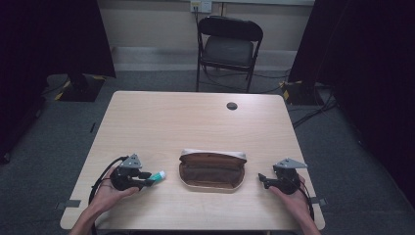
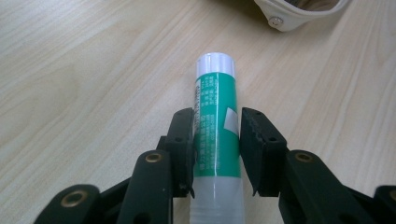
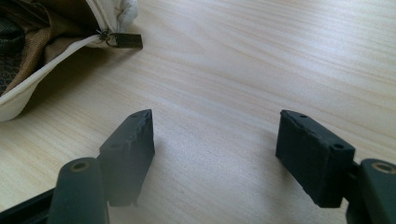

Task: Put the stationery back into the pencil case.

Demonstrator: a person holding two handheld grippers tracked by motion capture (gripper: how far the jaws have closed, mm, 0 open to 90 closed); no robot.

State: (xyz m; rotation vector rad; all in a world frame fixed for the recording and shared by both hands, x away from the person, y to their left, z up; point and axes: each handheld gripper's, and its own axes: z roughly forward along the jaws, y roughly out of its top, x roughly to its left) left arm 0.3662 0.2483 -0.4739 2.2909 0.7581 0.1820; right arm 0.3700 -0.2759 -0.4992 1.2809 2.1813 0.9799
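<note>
A green tube with a white cap (image 2: 215,126) lies between the jaws of my left gripper (image 2: 217,116), which is shut on its middle, cap pointing away. In the high view the tube (image 1: 157,176) sticks out of the left gripper (image 1: 148,181) toward an unzipped brown pouch with a cream rim (image 1: 212,169) in the middle of the table. My right gripper (image 1: 262,179) rests to the pouch's right, low over the wood. Its jaws stand wide apart with nothing between them (image 3: 217,119). The pouch's corner and zipper pull (image 3: 122,40) lie just ahead and to its left.
The light wooden table (image 1: 171,122) has a dark round cable hole (image 1: 232,105) near its far edge. A black folding chair (image 1: 229,44) stands behind the table. A corner of the pouch (image 2: 299,11) lies beyond the tube's cap.
</note>
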